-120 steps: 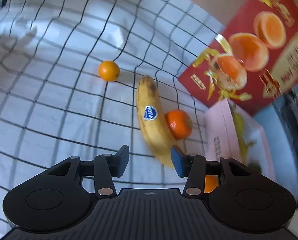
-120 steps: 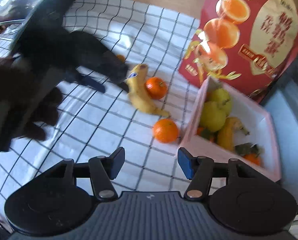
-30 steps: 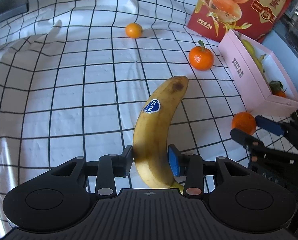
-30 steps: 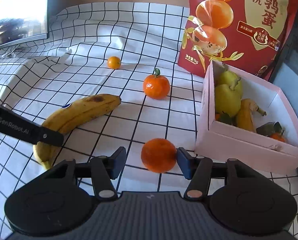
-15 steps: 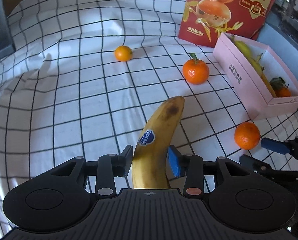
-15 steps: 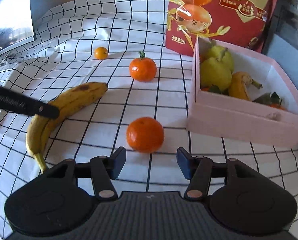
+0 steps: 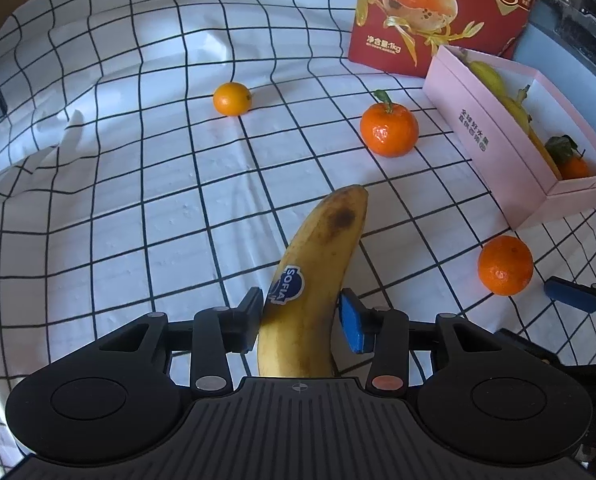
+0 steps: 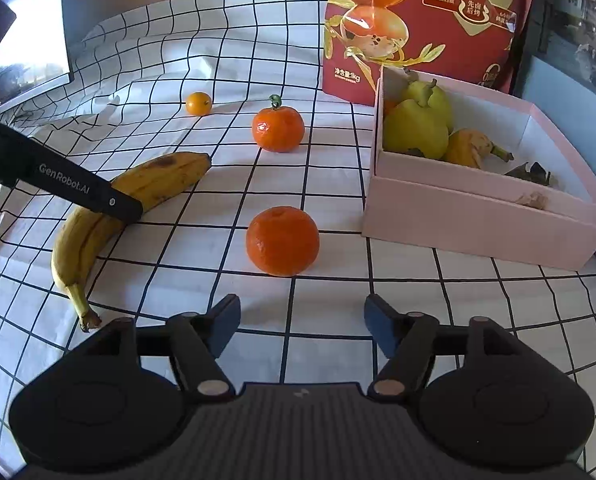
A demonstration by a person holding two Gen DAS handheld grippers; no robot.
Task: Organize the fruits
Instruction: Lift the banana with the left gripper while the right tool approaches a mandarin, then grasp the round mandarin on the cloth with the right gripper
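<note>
A spotted banana (image 7: 322, 248) with a blue sticker lies on the checked cloth (image 7: 137, 200), between the jaws of my left gripper (image 7: 298, 320). Those jaws are opening, and the blue right pad (image 7: 352, 330) stands just off the peel. In the right wrist view, a left finger (image 8: 77, 192) crosses the banana (image 8: 161, 176). My right gripper (image 8: 302, 324) is opening too, with nothing between its fingers. A tangerine (image 8: 282, 241) sits on the cloth just ahead of it. Farther off lie a stemmed tangerine (image 8: 277, 128) and a small orange (image 8: 198, 103).
A pink box (image 8: 478, 220) at the right holds green pears (image 8: 416, 128) and another banana (image 8: 470, 148). A red printed bag (image 8: 418, 20) stands upright behind it. The cloth is rumpled at the far left (image 7: 57, 140). A dark screen (image 8: 21, 40) borders the left.
The tangerine was between the right fingers a second ago; now it lies ahead of them and they stand wider. The left jaws have spread slightly around the banana as the wrist rolled.
</note>
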